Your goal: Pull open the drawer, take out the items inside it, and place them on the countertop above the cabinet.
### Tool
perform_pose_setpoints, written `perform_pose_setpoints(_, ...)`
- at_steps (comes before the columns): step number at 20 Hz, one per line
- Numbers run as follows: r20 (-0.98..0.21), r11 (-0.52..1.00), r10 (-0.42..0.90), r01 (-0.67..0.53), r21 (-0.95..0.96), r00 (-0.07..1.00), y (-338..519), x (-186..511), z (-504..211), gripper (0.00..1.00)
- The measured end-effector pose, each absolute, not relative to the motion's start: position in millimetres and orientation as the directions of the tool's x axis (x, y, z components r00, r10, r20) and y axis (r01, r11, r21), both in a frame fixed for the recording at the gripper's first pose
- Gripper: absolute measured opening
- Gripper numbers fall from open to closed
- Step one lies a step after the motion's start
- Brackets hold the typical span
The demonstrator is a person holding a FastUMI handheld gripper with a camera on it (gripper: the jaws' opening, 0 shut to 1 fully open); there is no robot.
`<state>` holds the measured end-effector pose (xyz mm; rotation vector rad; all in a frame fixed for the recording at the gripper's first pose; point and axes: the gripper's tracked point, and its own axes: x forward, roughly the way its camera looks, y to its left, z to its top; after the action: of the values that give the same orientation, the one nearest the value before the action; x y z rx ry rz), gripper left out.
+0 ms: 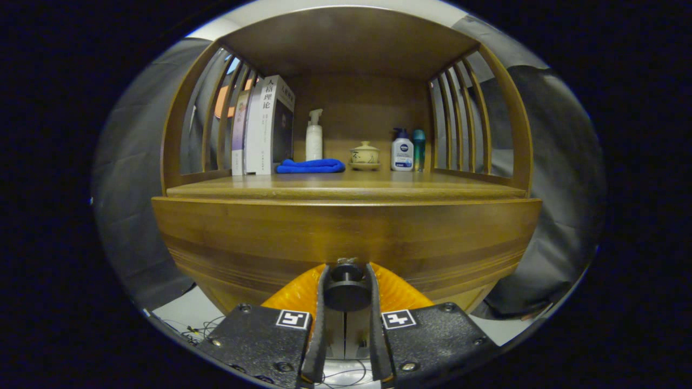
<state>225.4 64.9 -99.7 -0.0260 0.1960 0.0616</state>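
While jaws clamp round dark knob (346,292), gripper (346,270) faces smooth curved wooden drawer (346,237) front.

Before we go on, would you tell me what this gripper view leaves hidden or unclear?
- Drawer contents: hidden behind its closed wooden front.
- Grip on the knob: the gripper fingers flank it closely, but firm contact on both sides is unclear.
- Lidded cup: too small for detail.

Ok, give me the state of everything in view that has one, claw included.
Claw: shut on the knob.
Knob: gripped between both fingers.
Drawer: looks closed.
Books: upright on the countertop.
Blue cloth: folded, lying flat.
Lidded cup: lid on.
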Motion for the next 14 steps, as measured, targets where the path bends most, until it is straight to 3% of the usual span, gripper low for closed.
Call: perform_pose_setpoints(14,-0.195,0.996,0.088,-0.093,-0.014,0.977,57.9,134.3,-105.8,0.35)
